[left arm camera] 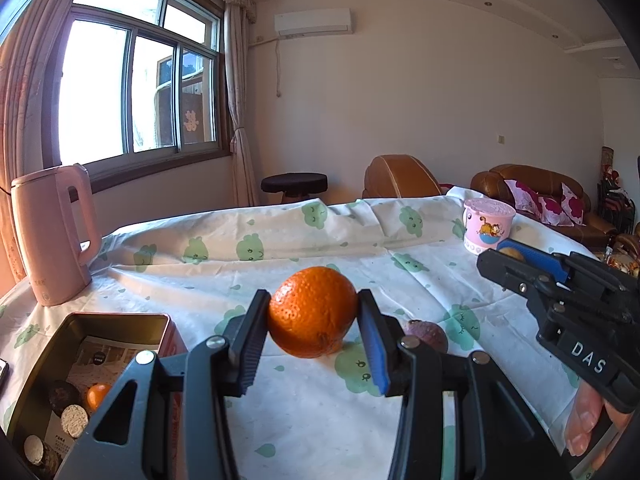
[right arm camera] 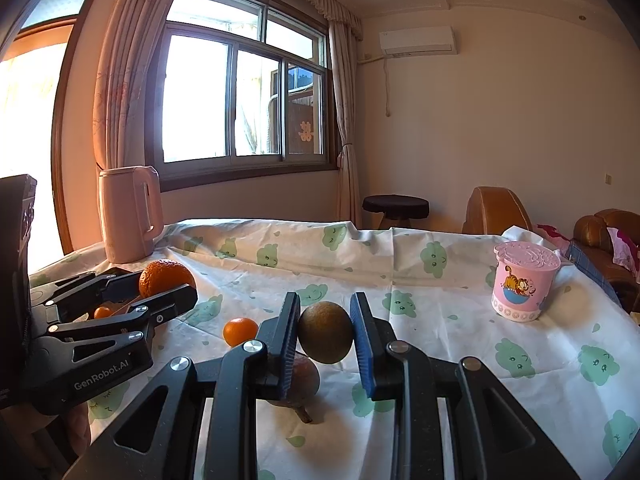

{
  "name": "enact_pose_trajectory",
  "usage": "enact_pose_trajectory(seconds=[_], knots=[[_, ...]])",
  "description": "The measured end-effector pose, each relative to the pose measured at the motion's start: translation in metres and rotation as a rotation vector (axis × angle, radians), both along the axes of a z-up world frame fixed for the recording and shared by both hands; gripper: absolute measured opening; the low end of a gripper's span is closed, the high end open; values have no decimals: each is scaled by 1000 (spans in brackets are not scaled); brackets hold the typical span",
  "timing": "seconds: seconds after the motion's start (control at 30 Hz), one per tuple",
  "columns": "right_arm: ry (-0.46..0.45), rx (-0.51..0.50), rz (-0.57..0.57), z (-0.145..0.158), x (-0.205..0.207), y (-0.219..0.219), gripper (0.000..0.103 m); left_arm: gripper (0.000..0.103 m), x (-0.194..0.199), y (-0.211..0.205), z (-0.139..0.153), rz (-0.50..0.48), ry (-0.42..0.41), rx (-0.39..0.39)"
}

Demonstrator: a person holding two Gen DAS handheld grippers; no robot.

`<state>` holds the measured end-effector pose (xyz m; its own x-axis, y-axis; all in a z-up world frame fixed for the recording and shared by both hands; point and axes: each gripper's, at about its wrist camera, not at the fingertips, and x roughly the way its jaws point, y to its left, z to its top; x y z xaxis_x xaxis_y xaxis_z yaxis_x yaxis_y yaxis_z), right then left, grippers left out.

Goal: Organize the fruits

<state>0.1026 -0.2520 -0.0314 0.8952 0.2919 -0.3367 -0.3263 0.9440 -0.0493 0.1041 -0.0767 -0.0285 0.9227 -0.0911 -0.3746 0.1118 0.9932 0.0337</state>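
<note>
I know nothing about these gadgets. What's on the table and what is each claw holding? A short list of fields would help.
left gripper: shut on a large orange, lifted above the cloth
right gripper: shut on a brown-green round fruit
loose on the table: a small orange, a dark fruit with a stem
tin box: open, at the left, a small orange fruit and dark round pieces inside
other items: pink kettle, pink lidded cup
surface: tablecloth with green print
</note>
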Motion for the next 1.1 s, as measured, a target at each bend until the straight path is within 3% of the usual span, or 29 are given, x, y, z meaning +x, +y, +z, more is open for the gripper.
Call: enact_pose_trajectory(seconds=[0.7,1.1], knots=[[-44,23,17,4,-11,-2,28,46,-14,3,5,42,-73,5],[-45,23,27,4,-12,0,28,46,-17,6,6,43,-71,-7]])
